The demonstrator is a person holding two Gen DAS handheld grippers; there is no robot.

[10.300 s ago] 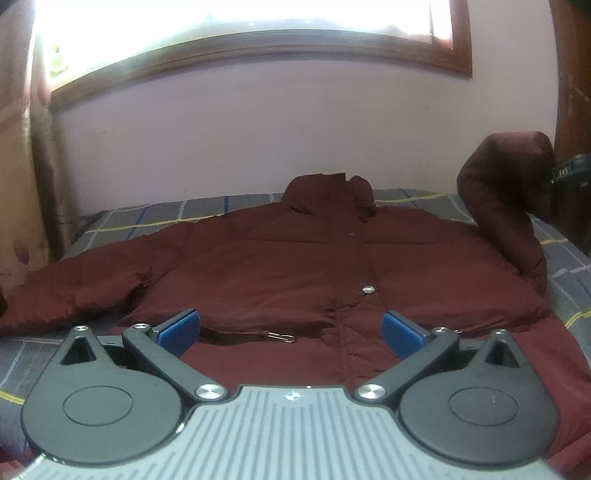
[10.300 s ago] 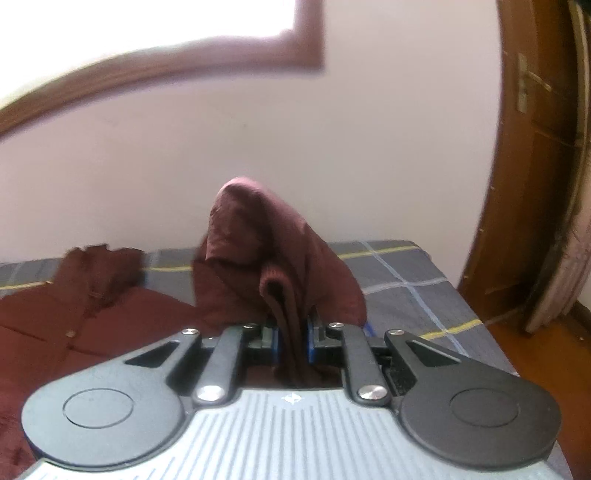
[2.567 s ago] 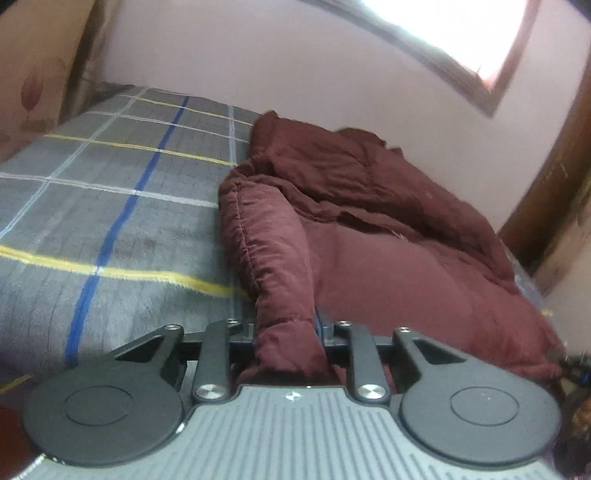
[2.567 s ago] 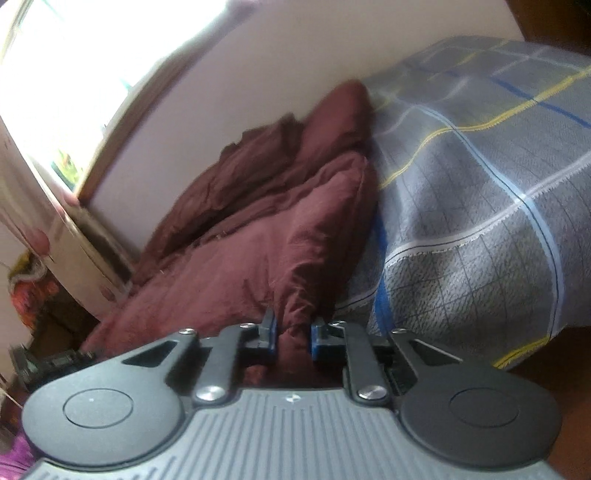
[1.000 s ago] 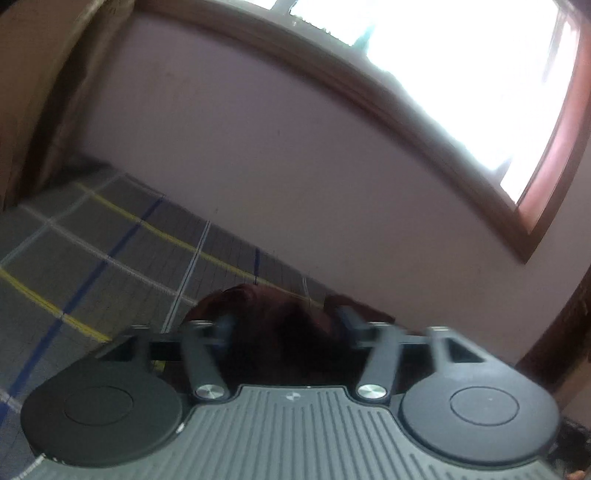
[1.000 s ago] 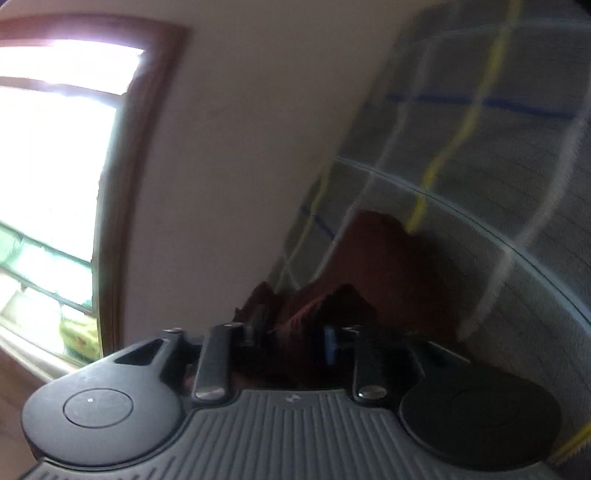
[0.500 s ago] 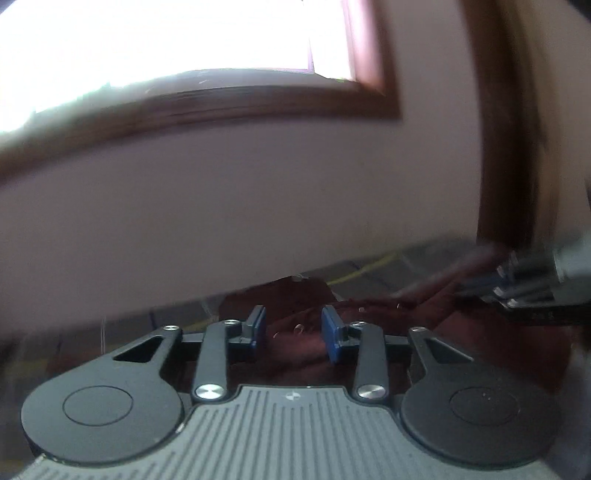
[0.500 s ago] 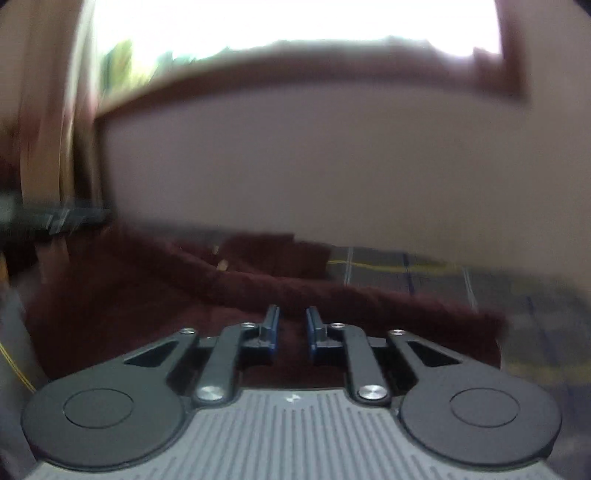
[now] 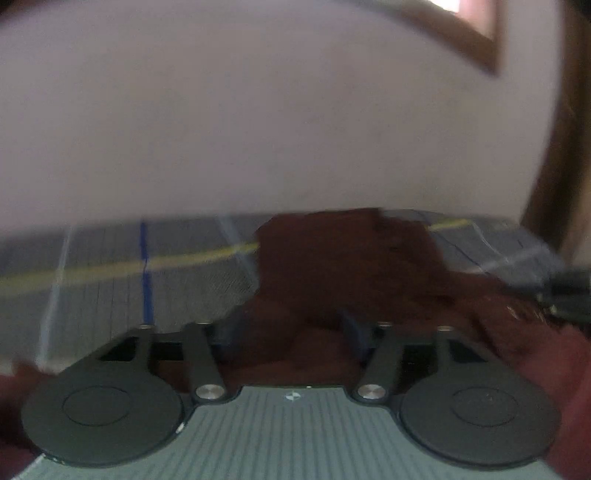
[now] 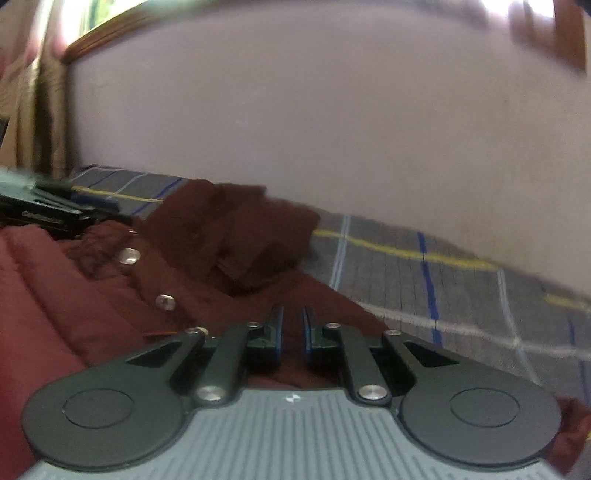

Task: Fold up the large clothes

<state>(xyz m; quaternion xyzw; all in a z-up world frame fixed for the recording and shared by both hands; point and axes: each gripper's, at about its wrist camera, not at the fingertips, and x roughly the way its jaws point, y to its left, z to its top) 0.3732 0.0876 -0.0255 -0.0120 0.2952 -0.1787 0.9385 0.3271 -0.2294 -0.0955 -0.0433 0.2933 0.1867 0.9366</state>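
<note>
Jacket (image 10: 110,295) on bed, beneath right hand-held gripper (image 10: 293,325)

The maroon jacket (image 10: 92,280) is matt quilted cloth with shiny metal snaps (image 10: 129,256). The grey checked bedsheet (image 10: 461,295) looks like matt woven fabric. The window frame (image 9: 461,33) is brown wood.

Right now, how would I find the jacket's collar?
Look at the grey checked bed under the pale wall. The dark red puffy jacket lies there. Its collar is the rumpled raised bit nearest the wall, just past the shiny snaps.
</note>
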